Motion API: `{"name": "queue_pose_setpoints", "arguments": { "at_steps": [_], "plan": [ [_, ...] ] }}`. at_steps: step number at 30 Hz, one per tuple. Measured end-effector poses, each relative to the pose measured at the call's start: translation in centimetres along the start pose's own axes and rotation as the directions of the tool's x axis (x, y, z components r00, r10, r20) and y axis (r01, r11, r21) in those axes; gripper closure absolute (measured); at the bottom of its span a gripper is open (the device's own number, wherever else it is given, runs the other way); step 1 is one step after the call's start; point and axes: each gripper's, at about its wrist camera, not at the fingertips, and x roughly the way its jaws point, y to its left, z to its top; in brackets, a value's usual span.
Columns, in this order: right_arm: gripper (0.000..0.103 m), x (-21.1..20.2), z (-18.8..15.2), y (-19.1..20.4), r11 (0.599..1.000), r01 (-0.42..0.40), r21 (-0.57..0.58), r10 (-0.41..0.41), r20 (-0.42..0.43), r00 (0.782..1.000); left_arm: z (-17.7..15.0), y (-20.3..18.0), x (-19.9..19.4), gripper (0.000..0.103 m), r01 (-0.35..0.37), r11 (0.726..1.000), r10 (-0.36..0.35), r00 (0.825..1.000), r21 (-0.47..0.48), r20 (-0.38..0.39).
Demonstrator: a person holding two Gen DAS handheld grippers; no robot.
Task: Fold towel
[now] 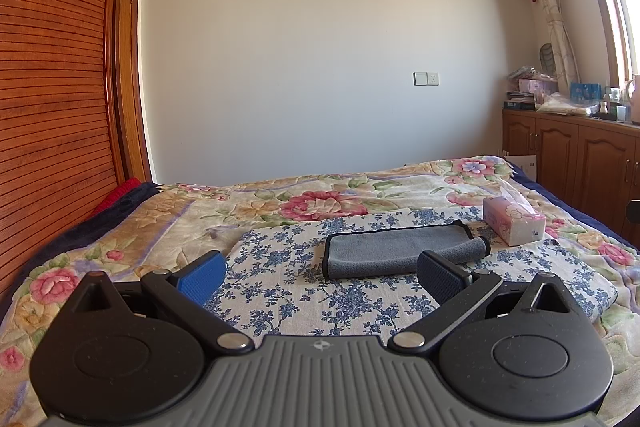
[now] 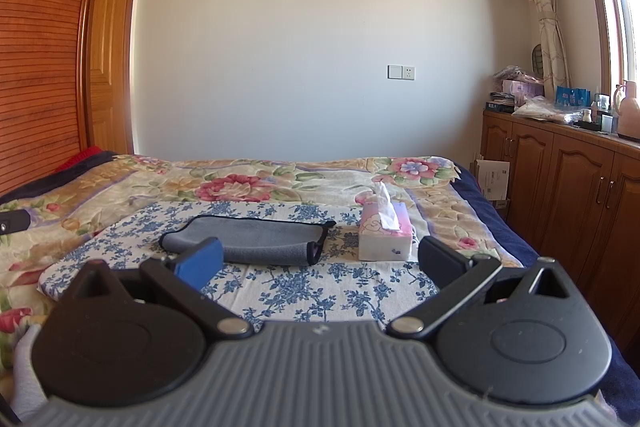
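Observation:
A grey towel (image 1: pixel 396 247) with a black hem lies folded on a blue-flowered white cloth (image 1: pixel 280 267) on the bed; its right end is rolled over. It also shows in the right wrist view (image 2: pixel 256 239). My left gripper (image 1: pixel 320 275) is open and empty, held above the cloth just short of the towel's near edge. My right gripper (image 2: pixel 320 263) is open and empty, near the towel's front edge, with its left pad (image 2: pixel 202 263) in front of the towel's left end.
A pink tissue box (image 2: pixel 384 237) stands on the cloth just right of the towel, also in the left wrist view (image 1: pixel 514 223). The flowered bedspread (image 1: pixel 320 195) lies around. A wooden wardrobe (image 1: pixel 52 87) stands left, cabinets (image 2: pixel 560 187) right.

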Motion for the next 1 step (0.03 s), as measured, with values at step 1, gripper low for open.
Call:
{"name": "queue_pose_setpoints", "arguments": {
  "at_steps": [1],
  "plan": [
    [0.000, 0.01, 0.01, 0.03, 1.000, 0.000, 0.000, 0.000, 0.000, 1.000, 0.00, 0.00, 0.00, 0.000, -0.001, 1.000, 0.001, 1.000, 0.001, 0.000]
  ]
}}
